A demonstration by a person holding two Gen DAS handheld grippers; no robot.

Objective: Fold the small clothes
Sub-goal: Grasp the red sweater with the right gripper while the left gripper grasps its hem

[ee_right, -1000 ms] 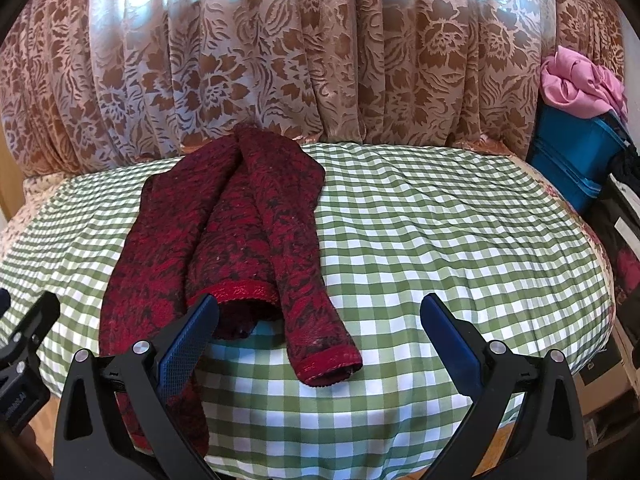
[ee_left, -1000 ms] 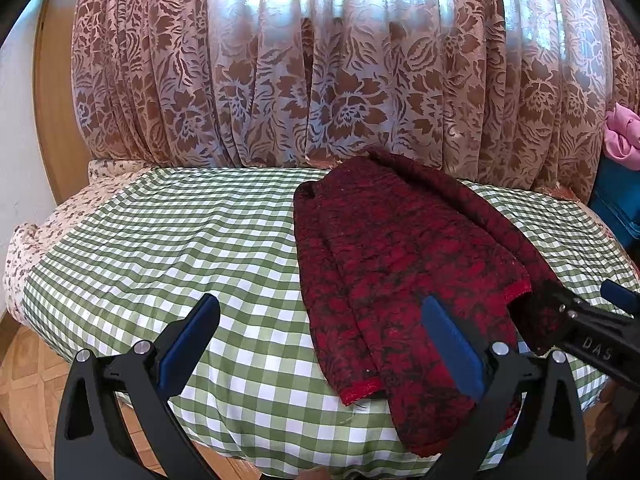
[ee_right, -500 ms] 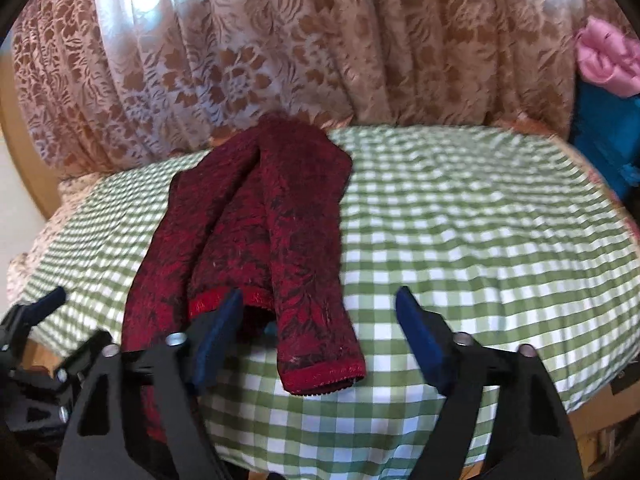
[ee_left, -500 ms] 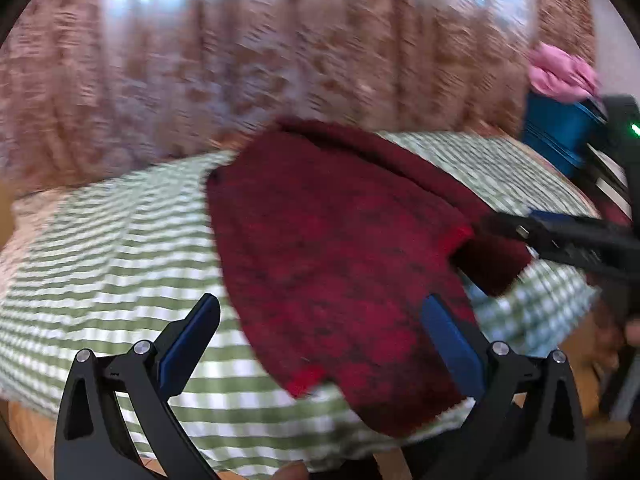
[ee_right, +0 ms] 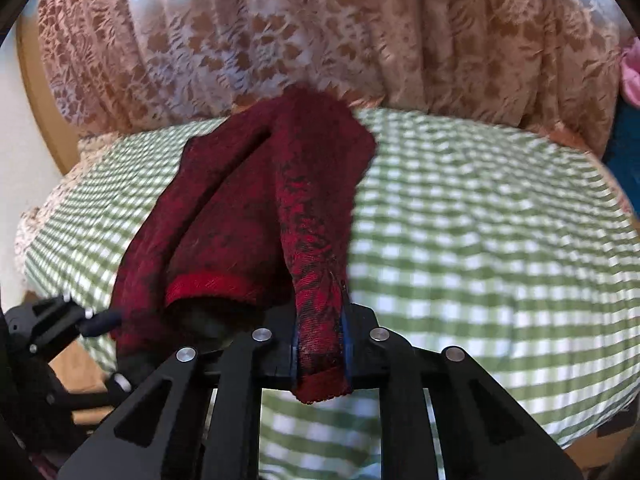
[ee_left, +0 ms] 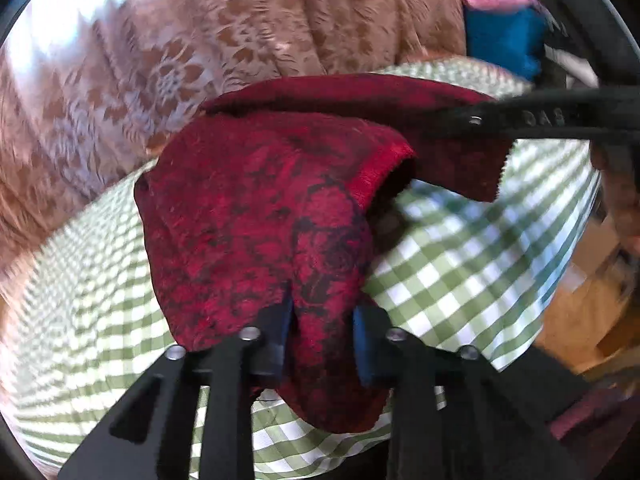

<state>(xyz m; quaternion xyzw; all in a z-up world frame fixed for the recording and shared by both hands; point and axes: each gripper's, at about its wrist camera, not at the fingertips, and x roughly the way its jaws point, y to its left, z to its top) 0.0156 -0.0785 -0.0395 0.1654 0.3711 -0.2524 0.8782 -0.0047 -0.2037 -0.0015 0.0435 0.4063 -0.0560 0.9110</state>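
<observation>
The red patterned garment [ee_left: 256, 216] lies on the near left part of the green checked cloth [ee_right: 480, 248], its far end close to the lace curtain [ee_right: 320, 32]. It appears folded lengthwise already, a red-hemmed edge showing at its near end.

The left gripper [ee_left: 322, 332] is closing its jaws on a bunched near fold of the garment — fabric fills the gap. The right gripper [ee_right: 320, 354] is clamped narrow on the near end of a sleeve-like strip.

Judged status: both near ends are secured; the crosswise fold toward the far end is not yet made — the garment remains stretched out.
</observation>
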